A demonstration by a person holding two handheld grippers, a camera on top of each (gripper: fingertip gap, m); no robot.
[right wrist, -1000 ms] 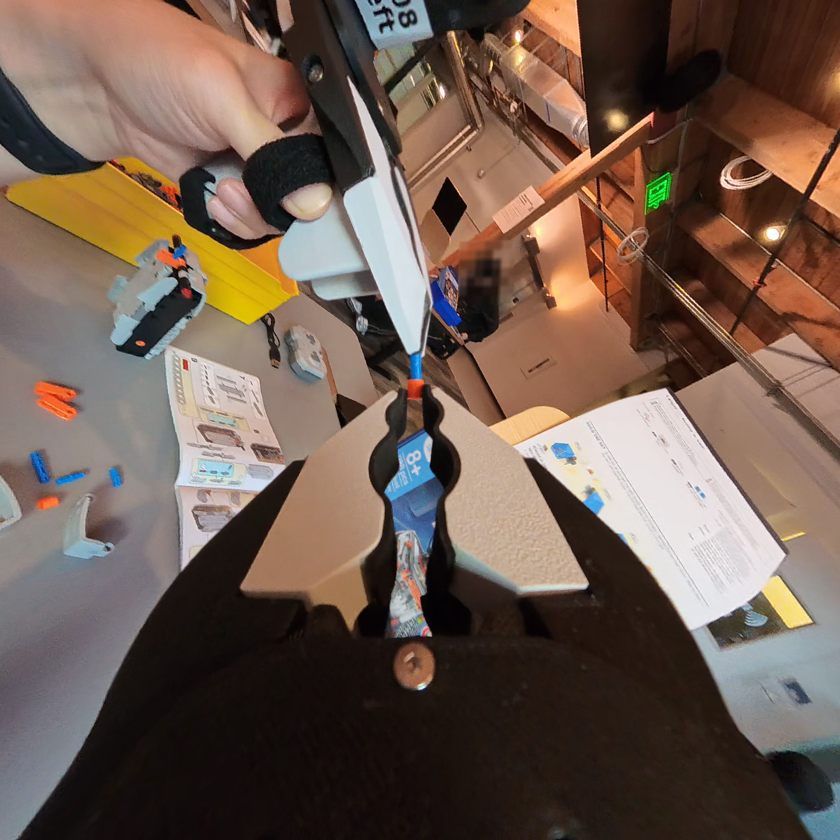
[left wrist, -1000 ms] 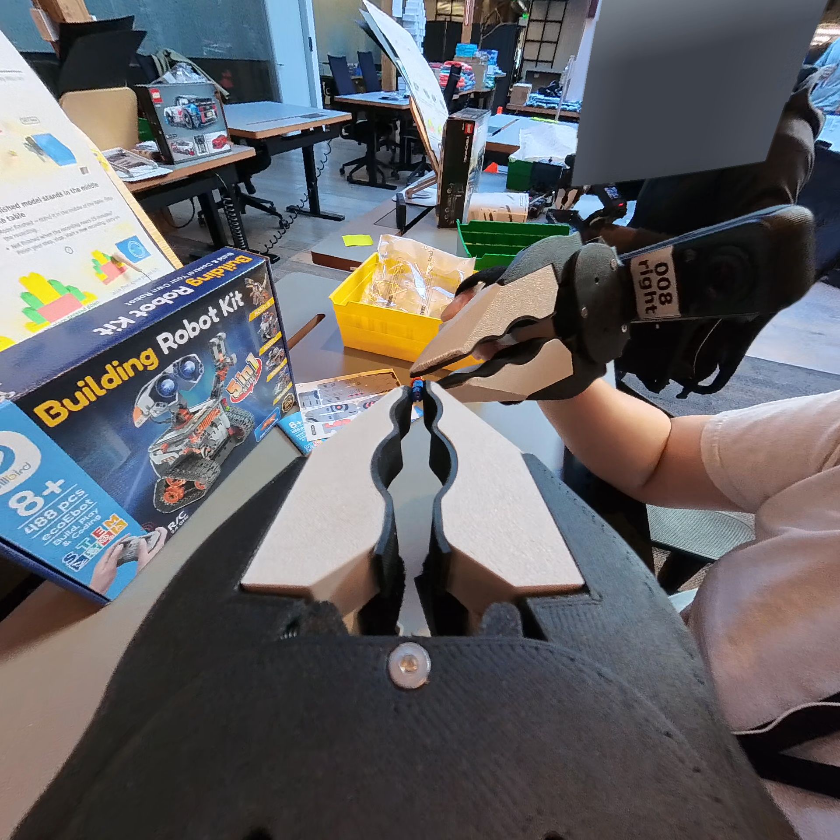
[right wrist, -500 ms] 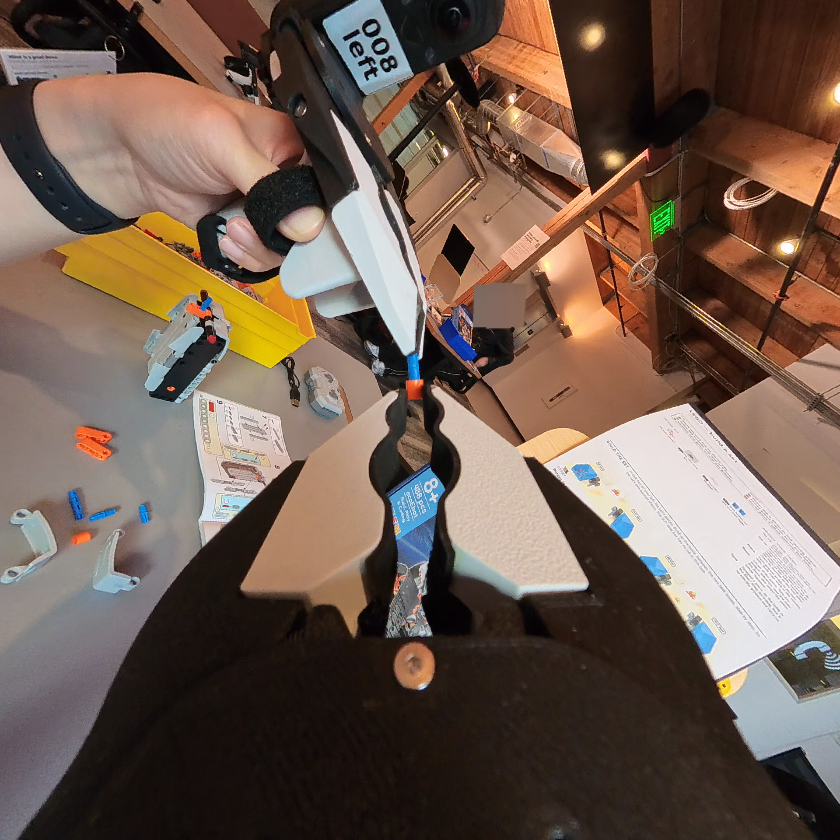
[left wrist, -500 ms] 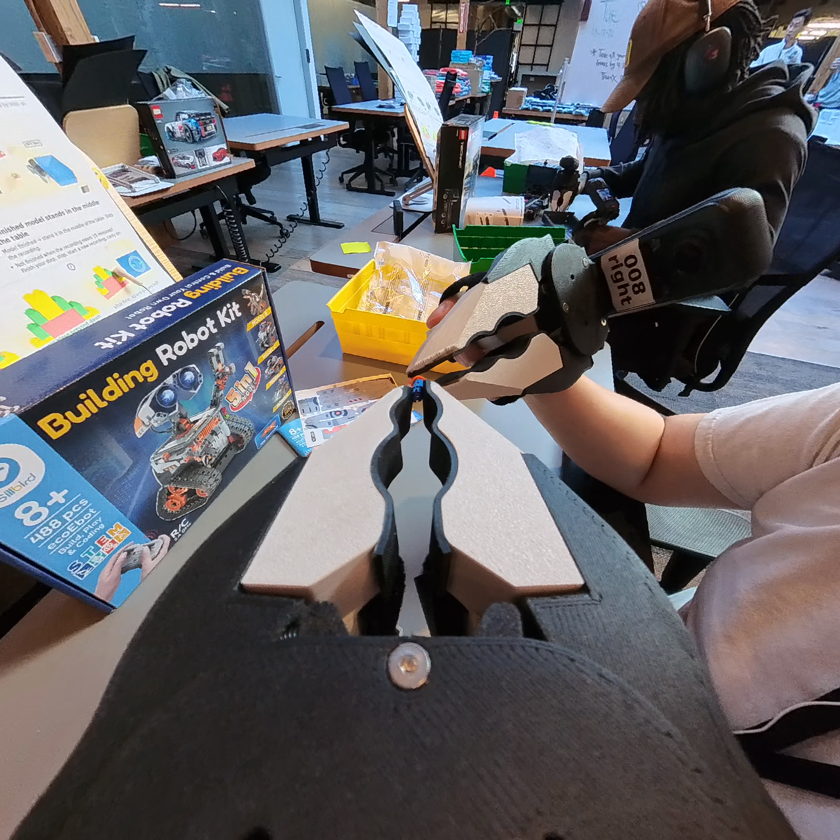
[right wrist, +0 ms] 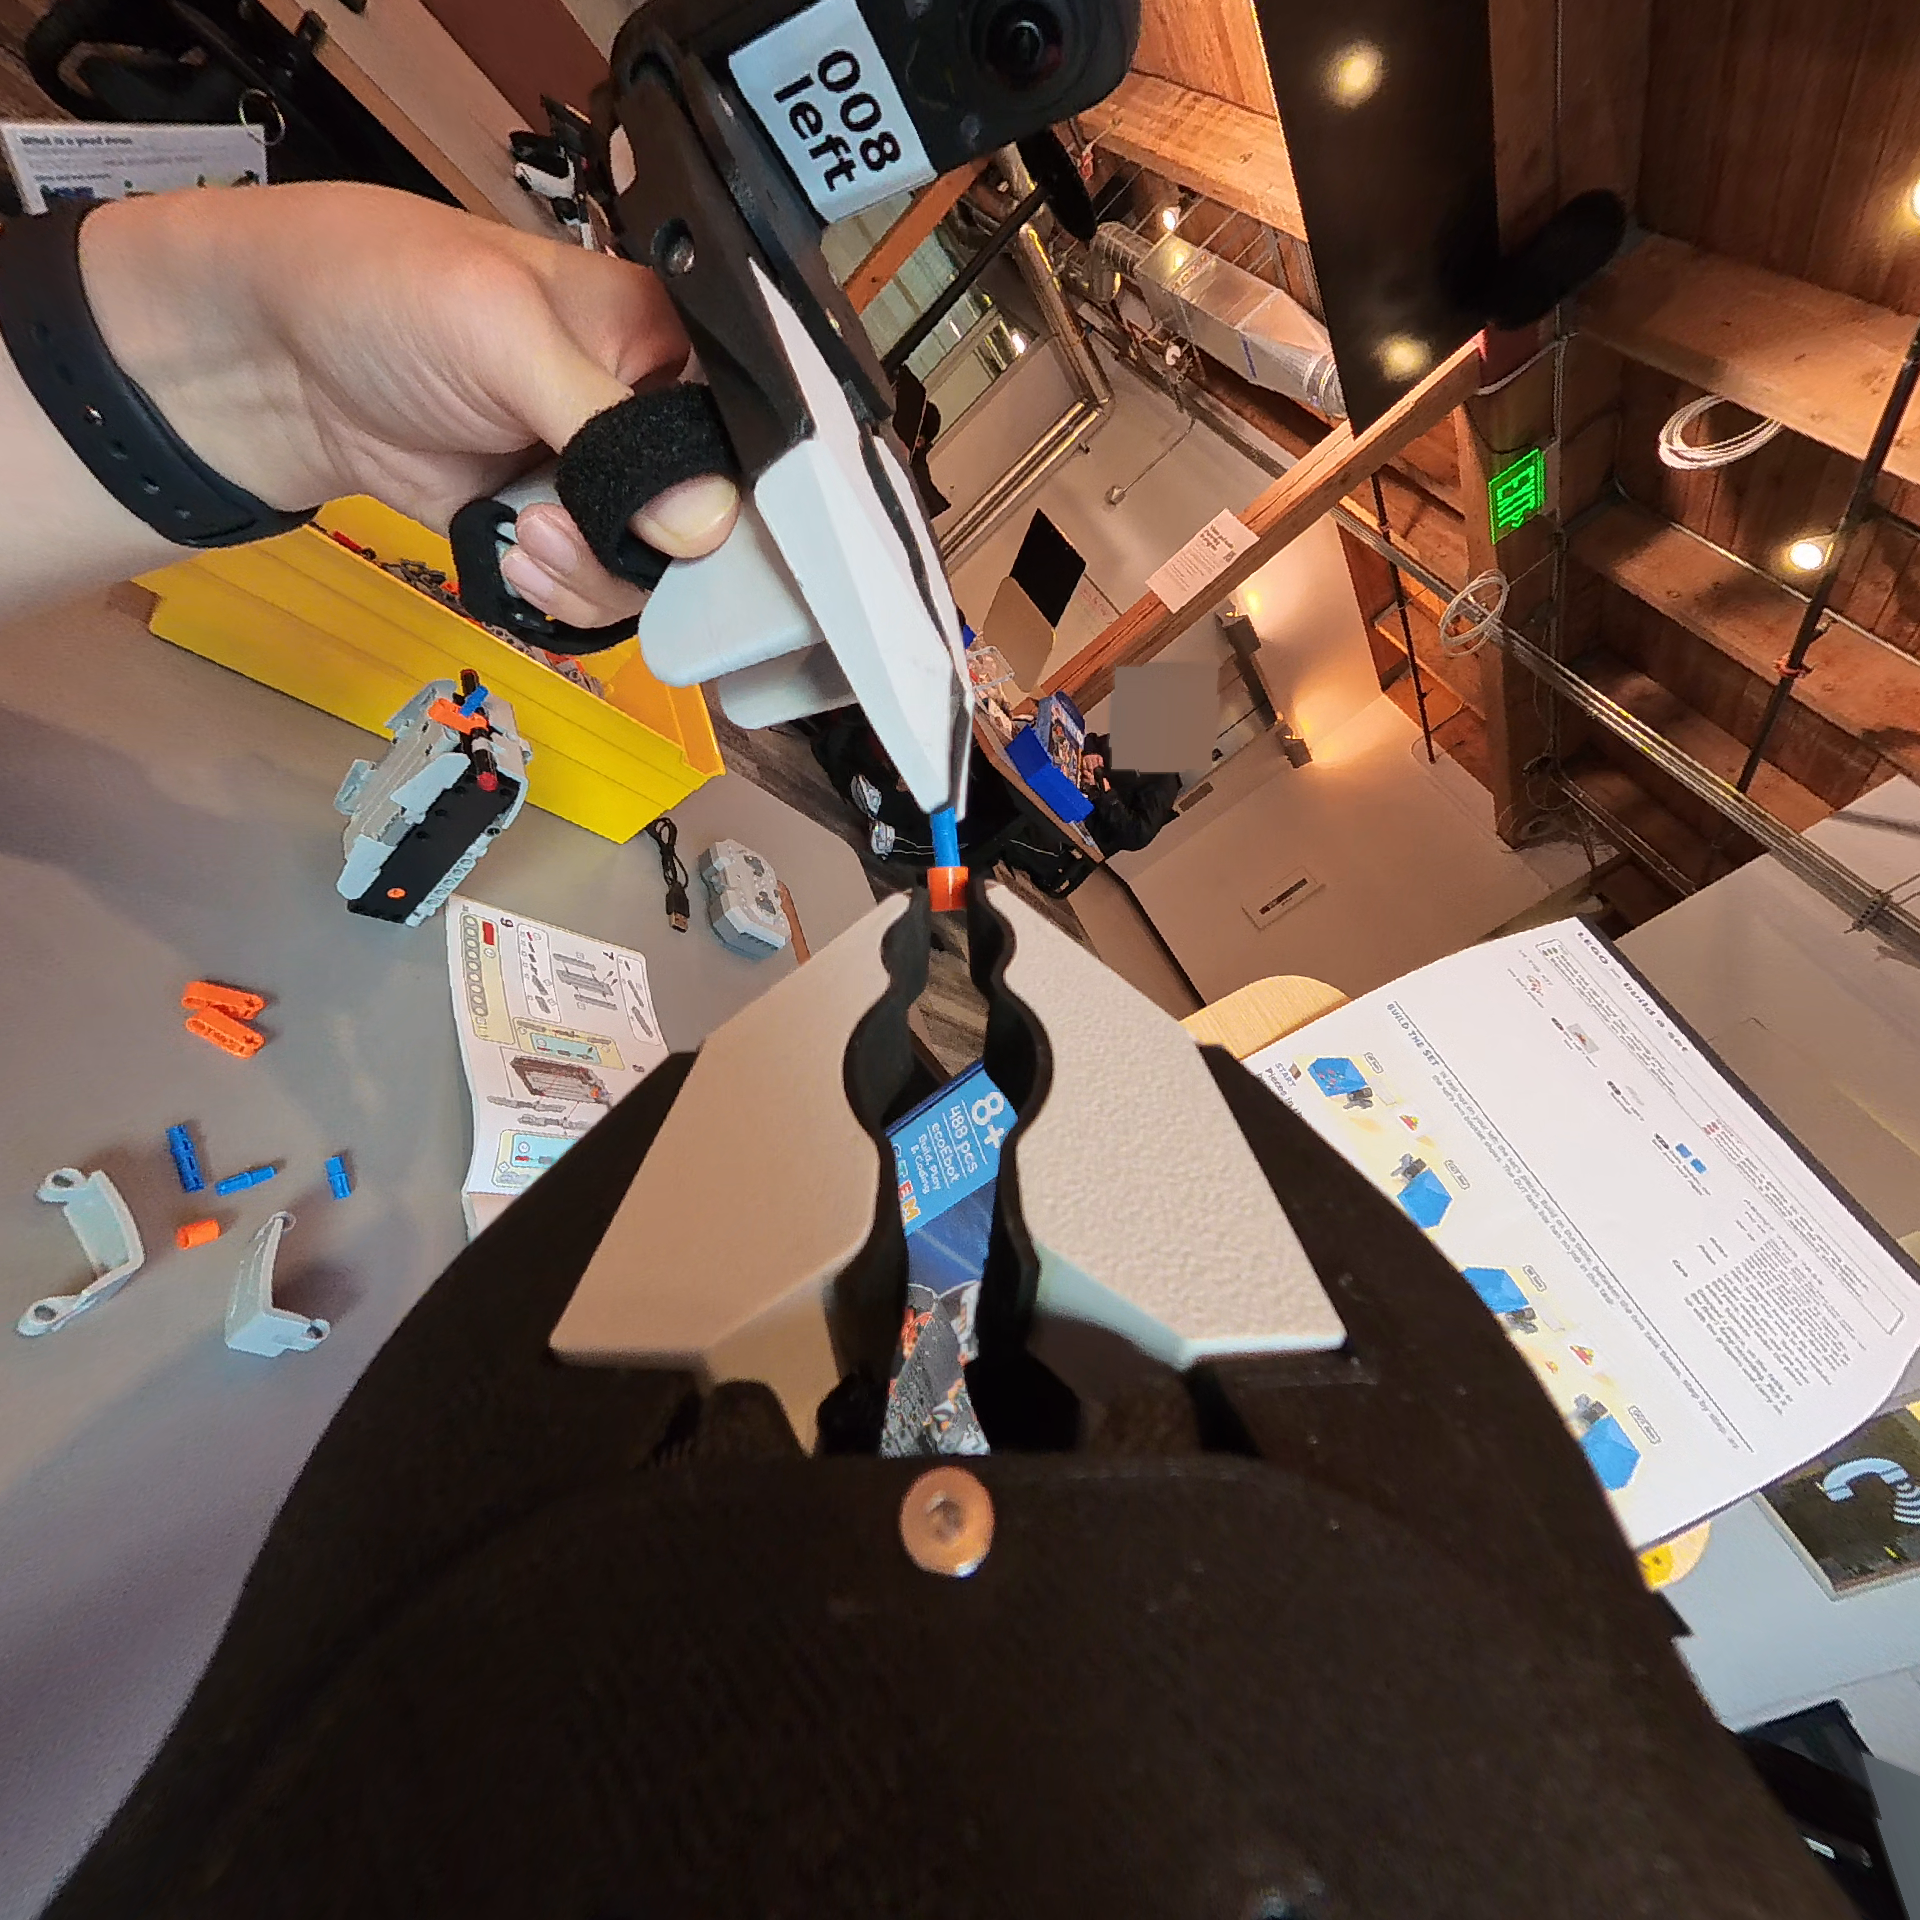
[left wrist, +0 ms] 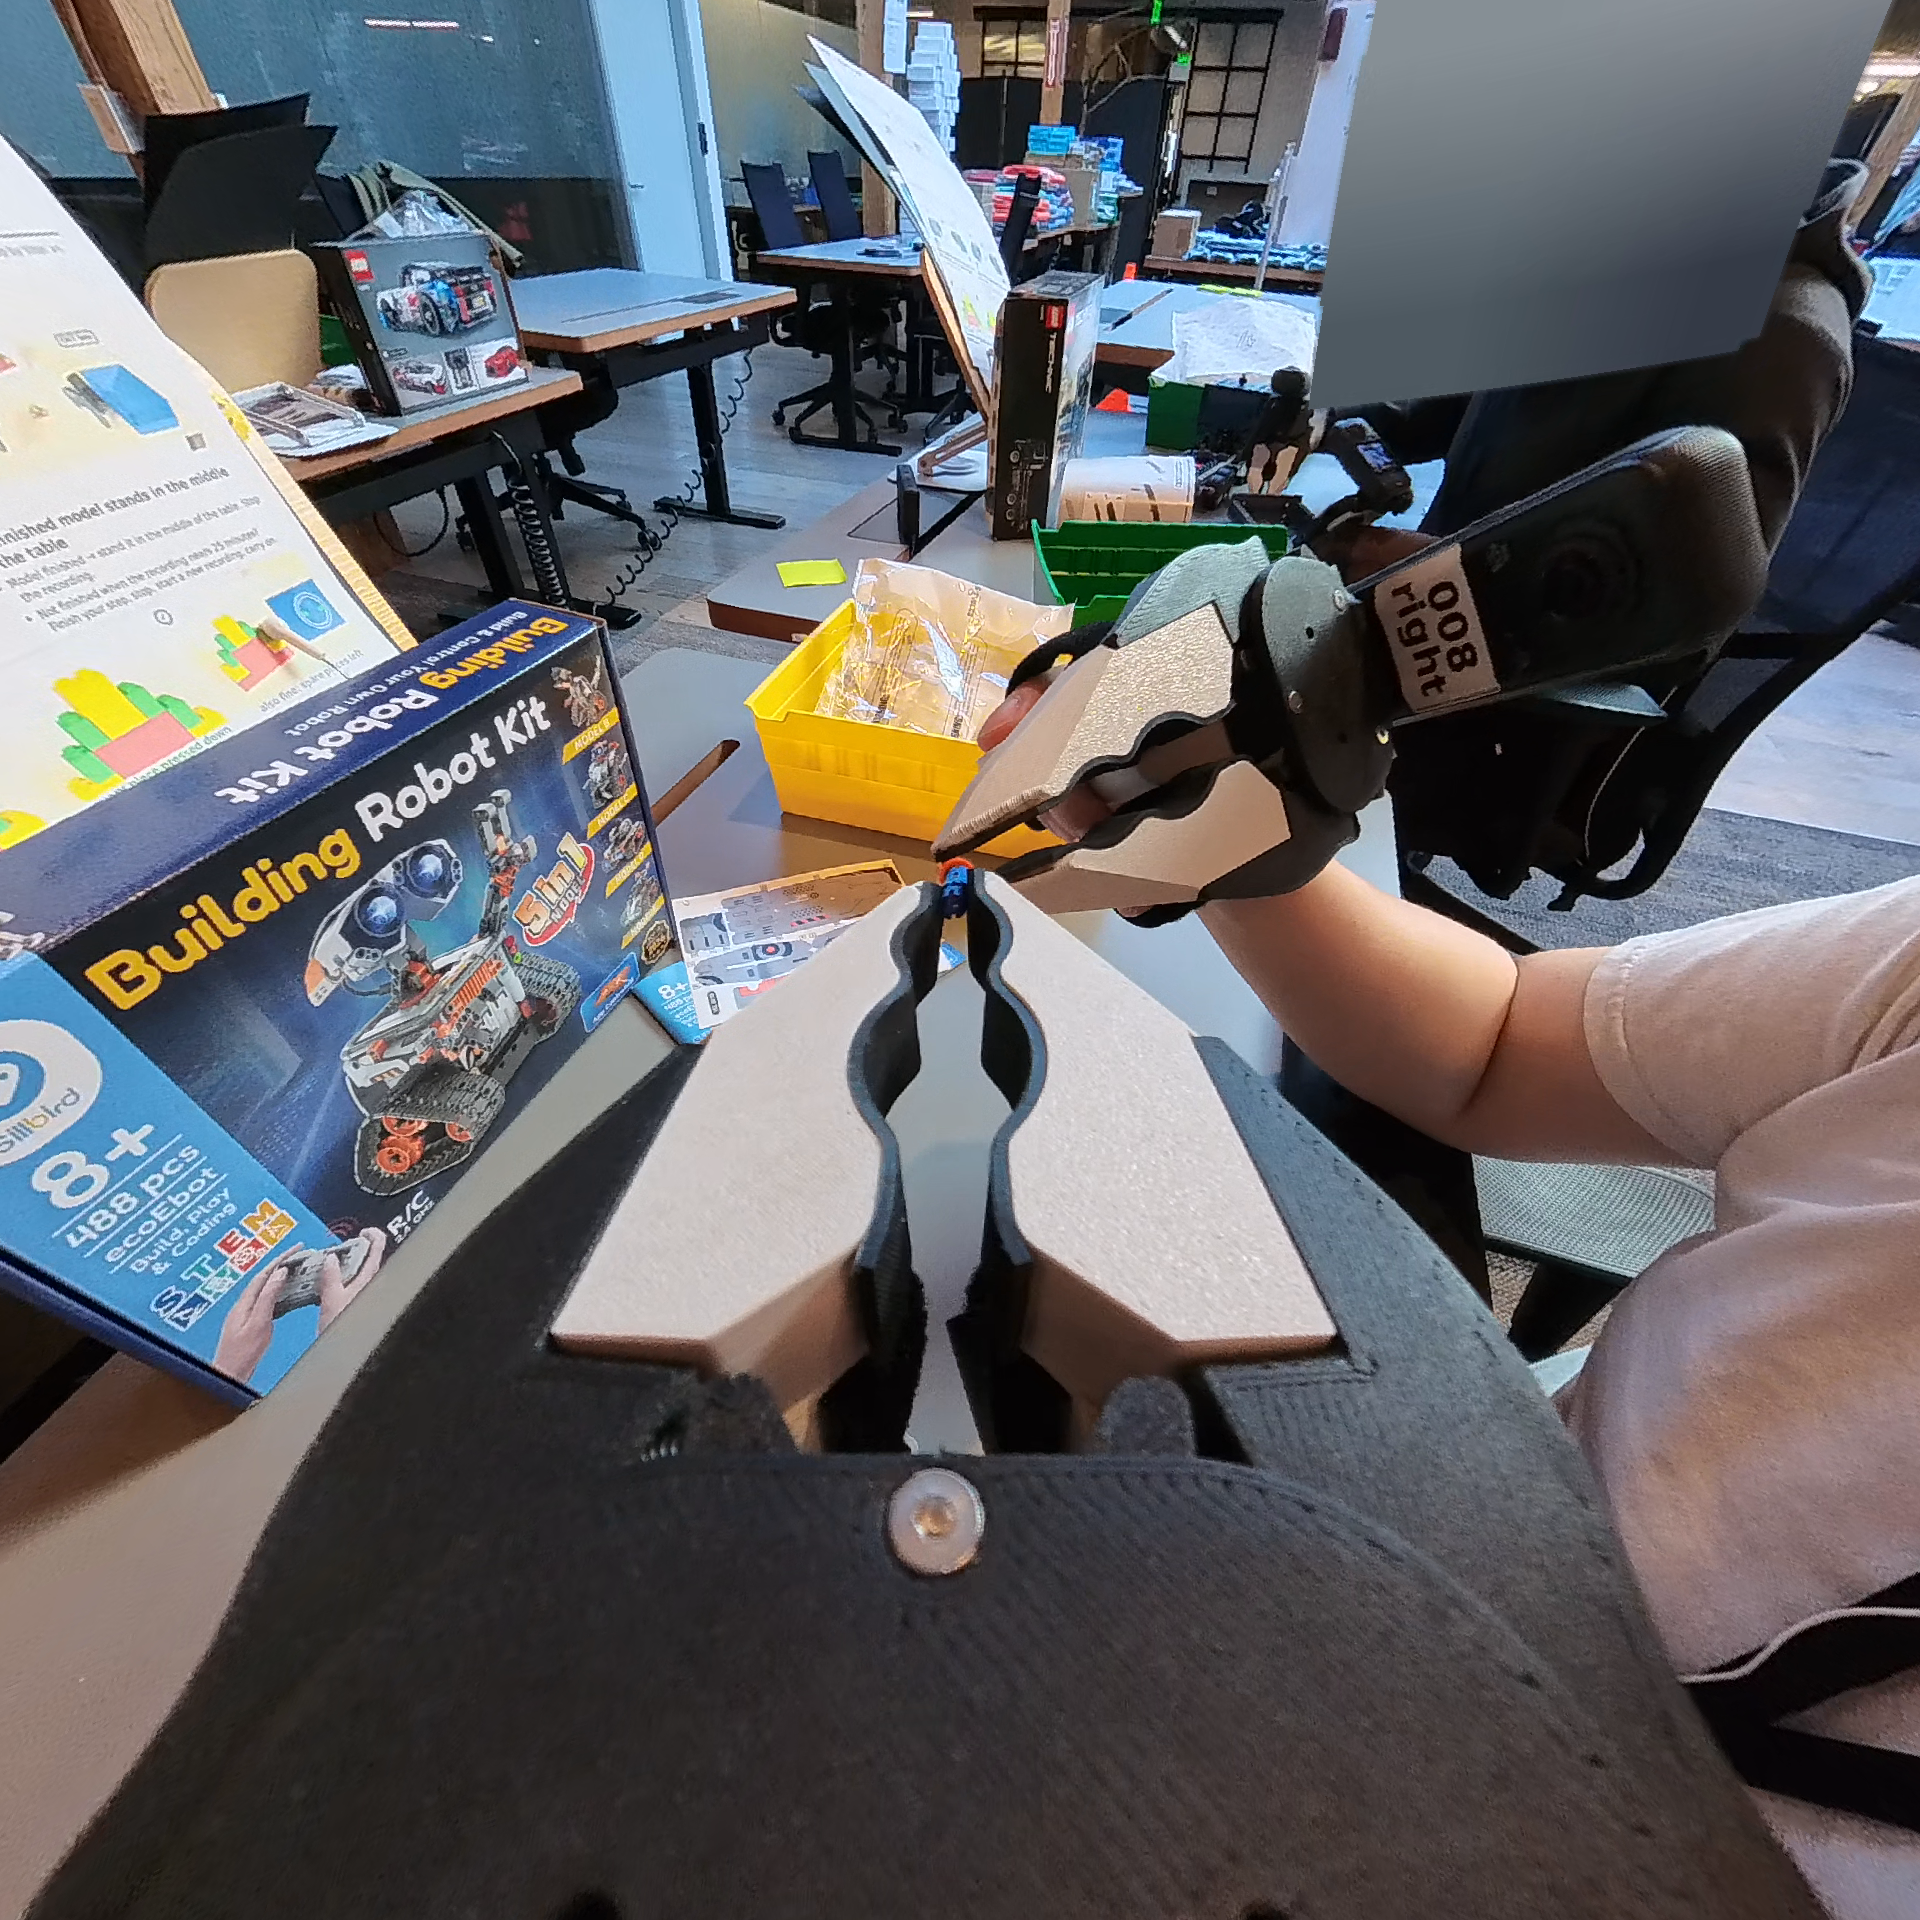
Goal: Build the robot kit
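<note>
Orange bush, mid-frame, is pinched in the right gripper; the left gripper clamps the blue pin entering it. Any misalignment could eject either piece.

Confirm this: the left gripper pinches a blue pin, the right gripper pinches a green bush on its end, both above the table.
One thing is wrong: the bush in the right gripper is orange, not green, as the right wrist view shows. The left gripper does pinch the blue pin, both above the table.
</note>
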